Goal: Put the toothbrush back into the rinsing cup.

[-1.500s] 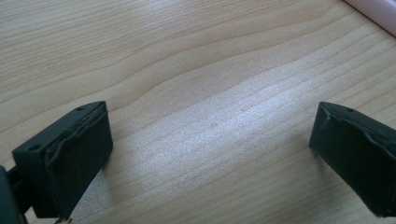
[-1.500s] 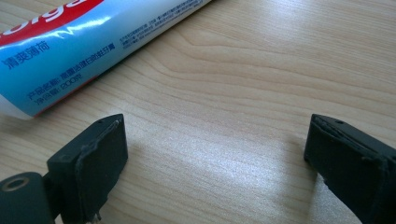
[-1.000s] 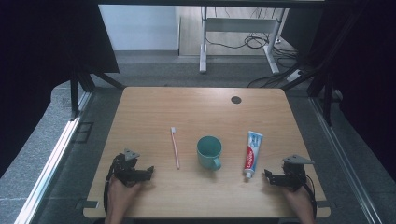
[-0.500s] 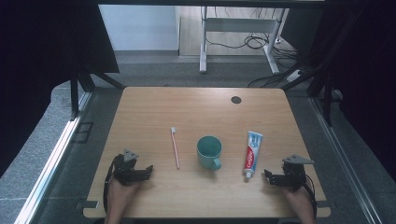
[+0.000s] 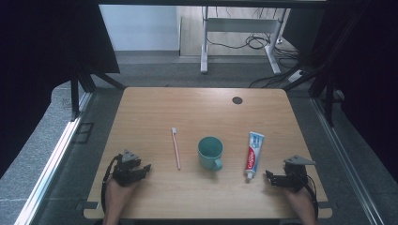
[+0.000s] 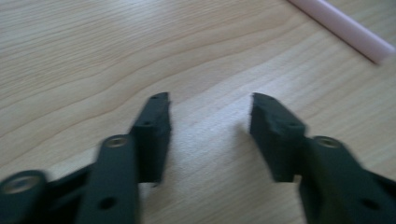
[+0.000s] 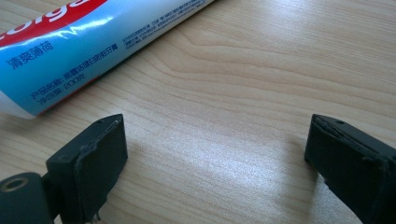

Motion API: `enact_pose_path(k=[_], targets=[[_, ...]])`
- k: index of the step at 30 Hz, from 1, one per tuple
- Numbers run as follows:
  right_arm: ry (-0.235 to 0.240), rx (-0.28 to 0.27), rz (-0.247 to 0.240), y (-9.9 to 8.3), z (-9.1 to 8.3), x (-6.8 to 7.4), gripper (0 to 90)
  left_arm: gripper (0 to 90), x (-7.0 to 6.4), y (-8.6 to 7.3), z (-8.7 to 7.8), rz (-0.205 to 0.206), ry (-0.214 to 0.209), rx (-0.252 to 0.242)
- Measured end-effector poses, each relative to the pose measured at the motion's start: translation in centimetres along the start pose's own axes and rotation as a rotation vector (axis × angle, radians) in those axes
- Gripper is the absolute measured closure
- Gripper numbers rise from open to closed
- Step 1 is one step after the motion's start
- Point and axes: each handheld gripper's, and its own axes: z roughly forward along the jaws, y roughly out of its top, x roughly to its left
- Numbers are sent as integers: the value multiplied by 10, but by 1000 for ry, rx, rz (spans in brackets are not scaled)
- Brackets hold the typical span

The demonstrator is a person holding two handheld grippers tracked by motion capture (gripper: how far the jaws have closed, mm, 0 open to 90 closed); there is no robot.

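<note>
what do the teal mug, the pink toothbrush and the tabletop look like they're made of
The teal handled mug looks like matte plastic or glazed ceramic; its even colour leaves that open. The thin pink toothbrush seems smooth plastic, its handle a uniform pale rod in the left gripper view. The light wooden tabletop shows printed-looking grain with a soft sheen, probably laminate over board, though solid wood is possible.

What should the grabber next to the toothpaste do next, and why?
Probably slide the right gripper forward a little toward the toothpaste tube. Its jaws are open and empty, and the tube lies flat on the table just ahead, beside the cup, with nothing between.
</note>
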Motion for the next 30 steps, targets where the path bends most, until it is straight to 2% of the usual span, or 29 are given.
enact_pose_path(k=[3, 4, 5, 9, 20, 24, 30], targets=[[0, 0, 0, 0, 0, 0, 53, 660, -1, 1, -2, 10, -7, -5], [0, 0, 0, 0, 0, 0, 53, 660, -2, 2, -3, 13, -10, -10], [0, 0, 0, 0, 0, 0, 53, 743, -2, 2, -4, 16, -12, -15], [0, 0, 0, 0, 0, 0, 53, 895, -2, 5, -10, 23, -38, -44], [0, 0, 0, 0, 0, 0, 53, 898, -4, 12, -9, 31, -79, -45], [0, 0, -1, 0, 0, 0, 53, 898, -3, 17, -9, 26, -99, -52], [1, 1, -1, 0, 0, 0, 53, 898, -6, 29, -4, 41, -128, -53]])
